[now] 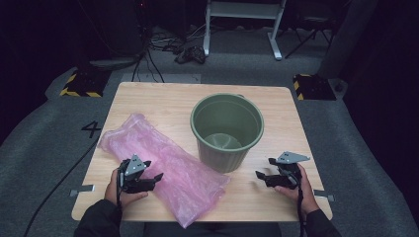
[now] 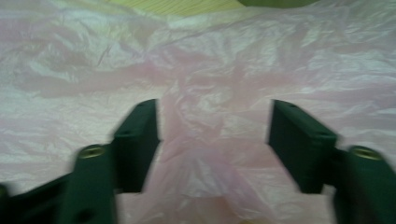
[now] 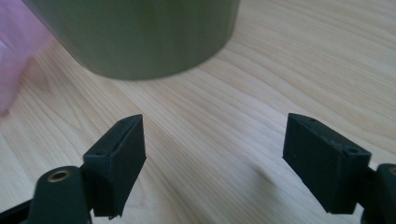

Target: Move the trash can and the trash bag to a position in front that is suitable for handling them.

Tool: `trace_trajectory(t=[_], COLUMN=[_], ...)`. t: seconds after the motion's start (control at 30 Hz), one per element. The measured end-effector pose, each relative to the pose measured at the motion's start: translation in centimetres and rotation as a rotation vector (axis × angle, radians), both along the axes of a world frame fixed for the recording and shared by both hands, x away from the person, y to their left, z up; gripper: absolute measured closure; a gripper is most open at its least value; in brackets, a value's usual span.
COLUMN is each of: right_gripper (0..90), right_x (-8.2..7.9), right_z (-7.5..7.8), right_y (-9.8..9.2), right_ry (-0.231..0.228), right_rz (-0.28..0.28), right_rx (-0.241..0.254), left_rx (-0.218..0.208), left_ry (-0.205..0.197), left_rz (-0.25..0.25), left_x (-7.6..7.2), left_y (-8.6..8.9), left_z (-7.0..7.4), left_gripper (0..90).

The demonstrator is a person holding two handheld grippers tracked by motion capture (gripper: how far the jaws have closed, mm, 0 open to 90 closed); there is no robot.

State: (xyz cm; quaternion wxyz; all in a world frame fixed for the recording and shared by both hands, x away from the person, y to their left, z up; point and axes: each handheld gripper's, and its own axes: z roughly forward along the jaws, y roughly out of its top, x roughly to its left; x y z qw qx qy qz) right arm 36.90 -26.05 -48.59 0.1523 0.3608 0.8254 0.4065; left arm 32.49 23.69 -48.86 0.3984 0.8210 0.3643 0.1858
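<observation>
Hovering at the lower left of the high view, the left gripper (image 1: pixel 157 178) sits over the near part of a pink plastic bag (image 1: pixel 163 165), its fingers (image 2: pixel 137 140) released and spread apart. In the left gripper view a raised crease of the film lies between them, with neither pad pressing on it. The bag lies flat and crumpled on the wooden worktop (image 1: pixel 153 98), running from the left middle of the frame down to the bottom centre. At the lower right, the right gripper (image 1: pixel 262 174) is held just above bare wood, its fingers (image 3: pixel 119 161) also released, with nothing between them. Beyond both, at the centre of the frame, a green bucket (image 1: pixel 227 131) stands upright; the bag's right edge lies just beside its base.
</observation>
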Motion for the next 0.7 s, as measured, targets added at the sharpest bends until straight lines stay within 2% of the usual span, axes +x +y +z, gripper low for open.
trace_trajectory(t=[0.07, 0.1, 0.13, 0.2, 0.23, 0.3, 0.33, 0.4, 0.5, 0.7], right_gripper=[19.3, 19.1, 18.7, 18.4, 18.3, 18.3, 18.5, 18.8, 19.8, 21.4], right_x=[-0.2, -0.2, -0.3, -0.4, -0.3, -0.3, -0.3, -0.3, -0.1, 0.6], right_z=[0.4, 0.6, 1.2, 1.4, 2.0, 2.2, 2.4, 2.5, 2.5, 2.5], right_y=[0.5, 0.7, 1.2, 1.6, 2.4, 2.8, 3.5, 3.8, 4.4, 4.7], right_ry=[-0.011, -0.016, -0.027, -0.032, -0.05, -0.06, -0.075, -0.078, -0.091, -0.101], right_rz=[0.009, 0.012, 0.018, 0.023, 0.036, 0.039, 0.044, 0.05, 0.052, 0.036], right_rx=[0.026, 0.028, 0.056, 0.072, 0.083, 0.083, 0.083, 0.081, 0.074, 0.084], left_rx=[-0.001, -0.015, -0.011, -0.006, -0.013, -0.017, -0.004, -0.002, 0.032, 0.045], left_ry=[-0.005, 0.004, 0.007, 0.008, 0.018, 0.026, 0.027, 0.037, 0.048, 0.06], left_rz=[-0.019, -0.041, -0.057, -0.094, -0.118, -0.129, -0.145, -0.148, -0.153, -0.155], left_x=[-0.7, -1.0, -1.3, -2.0, -2.7, -2.9, -3.1, -3.1, -2.8, -2.0], left_y=[0.0, 0.0, 0.1, 0.2, 0.2, 0.1, -0.2, -0.3, -1.0, -2.1], left_z=[0.1, 0.1, 0.1, 0.1, 0.1, 0.0, -0.2, -0.3, -0.7, -1.2], left_gripper=[21.6, 19.9, 17.7, 17.4, 17.3, 17.2, 17.3, 17.5, 18.5, 19.7])
